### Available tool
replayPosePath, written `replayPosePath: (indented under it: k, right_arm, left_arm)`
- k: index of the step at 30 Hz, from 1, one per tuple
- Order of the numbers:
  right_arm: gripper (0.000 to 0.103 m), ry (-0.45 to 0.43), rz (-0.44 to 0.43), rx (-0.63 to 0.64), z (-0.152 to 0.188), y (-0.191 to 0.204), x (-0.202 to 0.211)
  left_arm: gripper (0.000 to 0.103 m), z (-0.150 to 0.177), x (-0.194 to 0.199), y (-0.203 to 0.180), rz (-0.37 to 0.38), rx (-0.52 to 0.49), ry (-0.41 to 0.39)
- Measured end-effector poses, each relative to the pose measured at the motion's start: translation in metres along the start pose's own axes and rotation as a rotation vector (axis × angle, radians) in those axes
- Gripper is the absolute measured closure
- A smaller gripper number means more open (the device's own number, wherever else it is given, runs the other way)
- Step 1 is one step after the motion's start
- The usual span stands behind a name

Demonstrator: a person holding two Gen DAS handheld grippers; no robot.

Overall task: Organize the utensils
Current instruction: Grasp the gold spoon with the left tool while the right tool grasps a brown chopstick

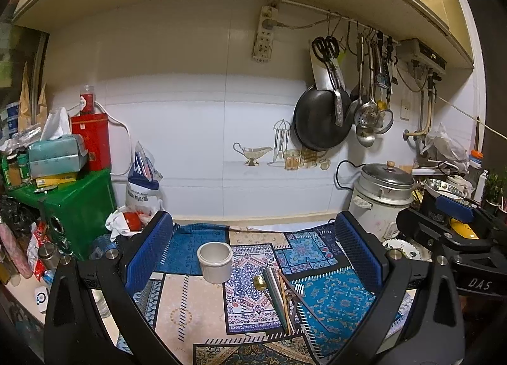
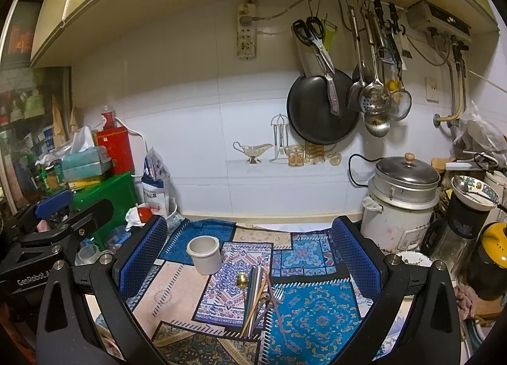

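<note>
covering counter, patterned cloth [image 1: 196,301], tiled wall [image 1: 190,143]

- "DAS" in white capitals stands on the black body of the right tool [image 1: 456,222], at the right edge of the left wrist view.
- "GenRobot.A", cut off after the "A", stands in white on the black body of the left tool [image 2: 52,203], at the lower left of the right wrist view.
- Print on the white bag [image 1: 142,194] at centre left and on the red tin [image 1: 92,140] is too blurred to read.
</note>
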State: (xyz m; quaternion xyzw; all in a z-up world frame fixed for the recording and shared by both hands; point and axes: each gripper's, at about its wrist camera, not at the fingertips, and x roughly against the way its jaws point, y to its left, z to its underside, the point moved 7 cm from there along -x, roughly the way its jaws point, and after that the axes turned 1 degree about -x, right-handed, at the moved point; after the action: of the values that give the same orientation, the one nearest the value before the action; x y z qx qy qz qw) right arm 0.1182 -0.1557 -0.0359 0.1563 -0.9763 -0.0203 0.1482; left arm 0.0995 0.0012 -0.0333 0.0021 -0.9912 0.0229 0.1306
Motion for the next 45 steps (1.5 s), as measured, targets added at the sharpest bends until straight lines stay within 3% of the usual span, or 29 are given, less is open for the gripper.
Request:
replayPosePath:
  k: [5,12,23,27,33,37,41,45]
  right_arm:
    - [0.000,0.055,0.024,-0.008,0.013,-0.011,-0.020]
    - [0.000,0.215,0.066,-0.005,0.057,-0.032,-0.065]
    - [0.000,0.550,0.089,0.000,0.144,-0.077,-0.149]
    - [0.000,0.639,0.090,0.009,0.166,-0.087,-0.173]
    - [0.000,0.743,0.048,0.004,0.198,-0.095,-0.206]
    - [0.003,0.772,0.033,0.005,0.212,-0.100,-0.223]
    - [0.020,0.801,0.008,-0.002,0.222,-0.104,-0.238]
    - [0.035,0.834,-0.031,-0.029,0.227,-0.106,-0.254]
  left_arm:
    - [0.000,0.010,-0.021,0.003,0.003,0.017,0.051]
    - [0.000,0.041,-0.066,0.009,0.007,0.039,0.173]
    - [0.000,0.148,-0.168,0.014,-0.007,0.057,0.502]
    - [0.000,0.185,-0.197,0.011,-0.020,0.038,0.608]
    - [0.001,0.226,-0.232,0.006,0.007,0.106,0.739]
    - [0.014,0.247,-0.254,0.000,-0.005,0.093,0.805]
    - [0.028,0.268,-0.275,-0.003,0.027,0.090,0.898]
    - [0.043,0.276,-0.293,-0.002,0.021,0.111,0.928]
